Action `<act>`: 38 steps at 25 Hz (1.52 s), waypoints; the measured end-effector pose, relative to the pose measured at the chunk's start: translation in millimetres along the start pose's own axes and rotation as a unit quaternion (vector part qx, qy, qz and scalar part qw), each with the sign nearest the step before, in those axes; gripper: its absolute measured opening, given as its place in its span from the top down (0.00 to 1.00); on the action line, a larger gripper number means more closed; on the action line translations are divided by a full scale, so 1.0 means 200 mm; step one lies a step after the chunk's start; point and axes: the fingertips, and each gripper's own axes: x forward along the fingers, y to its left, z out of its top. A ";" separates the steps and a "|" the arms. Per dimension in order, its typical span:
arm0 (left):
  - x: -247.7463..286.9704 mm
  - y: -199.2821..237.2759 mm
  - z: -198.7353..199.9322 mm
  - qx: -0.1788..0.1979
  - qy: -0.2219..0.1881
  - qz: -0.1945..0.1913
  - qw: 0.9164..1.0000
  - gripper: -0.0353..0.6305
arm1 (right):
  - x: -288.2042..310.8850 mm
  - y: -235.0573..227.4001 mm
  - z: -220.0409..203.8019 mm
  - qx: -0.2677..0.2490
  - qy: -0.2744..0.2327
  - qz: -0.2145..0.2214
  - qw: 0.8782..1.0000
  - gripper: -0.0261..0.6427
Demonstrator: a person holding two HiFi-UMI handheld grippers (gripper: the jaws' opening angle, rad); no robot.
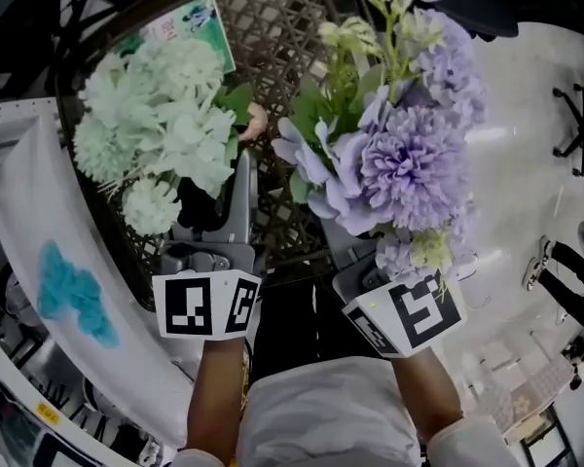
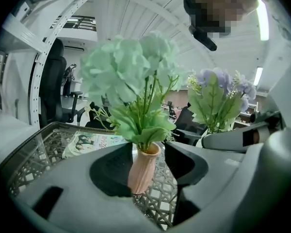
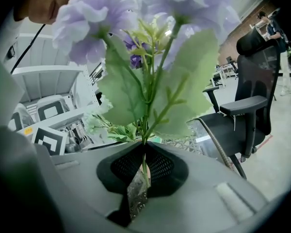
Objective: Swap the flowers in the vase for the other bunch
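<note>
Mint-green flowers [image 2: 131,76] stand in the pink ribbed vase [image 2: 143,171], low in the centre of your left gripper view, with the vase's foot on the woven mesh tabletop [image 2: 34,159]. Your left gripper [image 2: 153,166] has its jaws spread wide around that vase. There is a clear gap between the vase and the right pad. The vase's other flank overlaps the left pad in the frame, and contact there cannot be made out. The vase leans a little to the right at its mouth.

Your right gripper [image 3: 143,166] is clamped on the thin green stems [image 3: 145,152] of the purple bunch [image 3: 94,18], holding it upright. Its blooms and broad leaves fill the upper half of the right gripper view.

In the head view the purple bunch sits upper right of centre, just beside the green flowers at upper left, and the blooms hide most of both jaws. A printed leaflet [image 1: 190,22] lies on the mesh at the top, behind the green flowers. A white cloth with a blue patch [image 1: 73,290] runs down the left edge. An office chair [image 3: 252,81] stands at the right of the right gripper view.
</note>
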 end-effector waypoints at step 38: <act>0.08 0.05 0.11 0.041 -0.034 0.013 0.998 0.75 | 0.00 -0.04 -0.01 0.005 0.005 -0.003 1.000 0.92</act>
